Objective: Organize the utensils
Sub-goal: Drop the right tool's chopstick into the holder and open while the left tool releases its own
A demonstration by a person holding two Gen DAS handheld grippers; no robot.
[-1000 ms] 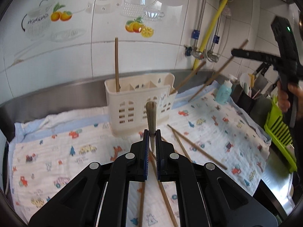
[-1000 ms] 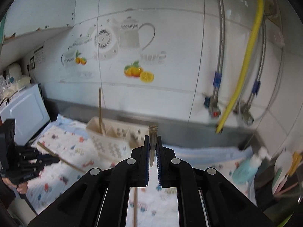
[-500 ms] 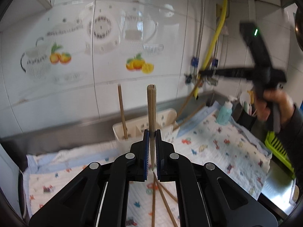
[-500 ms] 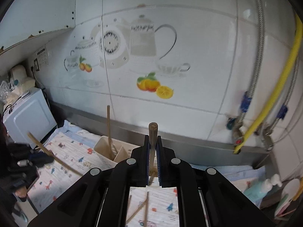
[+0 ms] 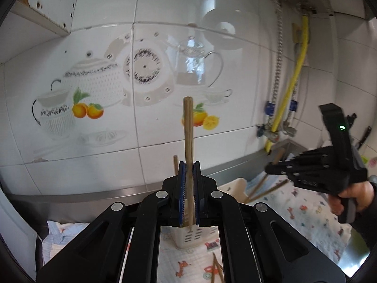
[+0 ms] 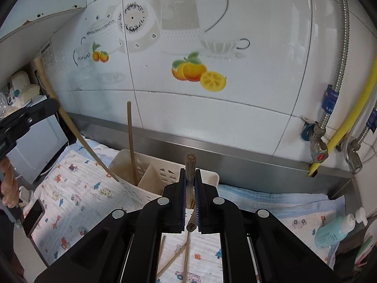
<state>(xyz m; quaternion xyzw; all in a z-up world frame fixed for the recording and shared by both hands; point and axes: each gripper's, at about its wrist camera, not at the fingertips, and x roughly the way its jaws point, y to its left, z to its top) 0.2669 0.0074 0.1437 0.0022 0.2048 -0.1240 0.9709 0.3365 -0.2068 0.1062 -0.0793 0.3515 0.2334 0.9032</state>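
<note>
Chopstick (image 5: 188, 136) upright in left gripper (image 5: 188, 195) jaws, no legible writing.

White tiled wall (image 6: 259, 75) bears teapot-and-orange decals. Yellow hose (image 6: 348, 120) and braided metal hose (image 6: 342, 47) at right. Printed cloth (image 6: 77, 193) covers worktop; teal bottle (image 6: 334, 230) stands at right.

L gripper (image 5: 189, 165) & R gripper (image 6: 190, 172) both raised, jaws clamped narrow w/ blue pads (image 5: 181, 188) nearly together, each held by a hand (image 5: 348, 198).
</note>
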